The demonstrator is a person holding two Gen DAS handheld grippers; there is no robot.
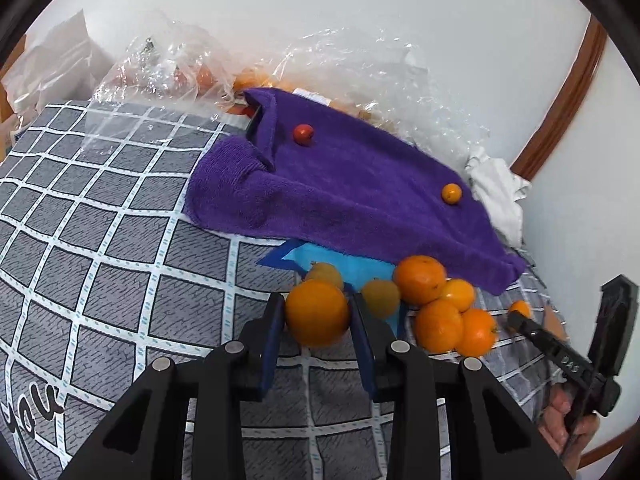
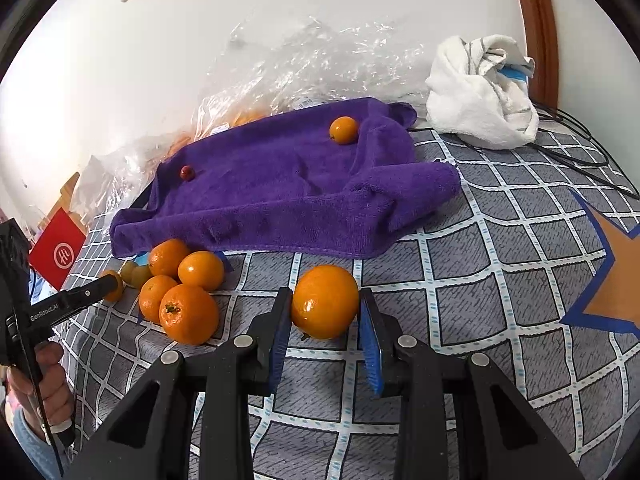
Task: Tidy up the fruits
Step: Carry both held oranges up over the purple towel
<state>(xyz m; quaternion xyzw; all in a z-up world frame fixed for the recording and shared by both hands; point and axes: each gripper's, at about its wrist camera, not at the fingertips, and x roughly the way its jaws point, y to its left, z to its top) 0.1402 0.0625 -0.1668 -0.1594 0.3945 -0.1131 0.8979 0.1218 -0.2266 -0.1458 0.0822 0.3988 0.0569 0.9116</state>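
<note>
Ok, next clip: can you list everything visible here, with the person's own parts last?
Piled oranges: four, orange, on the cover beside the purple towel.
Yellowish fruits: two, small, beside the pile.
Small orange fruit: one, on the towel.
Small red fruit: one, on the towel.
Purple towel: one, rumpled, mid cover.
White towel: one, bunched, by the wall.
Plastic bags: clear, count unclear, against the wall.
Red card: one, at the cover's edge.
Checked cover: one, grey and white.
Left tongs: black, blue pads, clamping a large orange.
Right tongs: same colours, bracketing the other orange; contact unclear.
</note>
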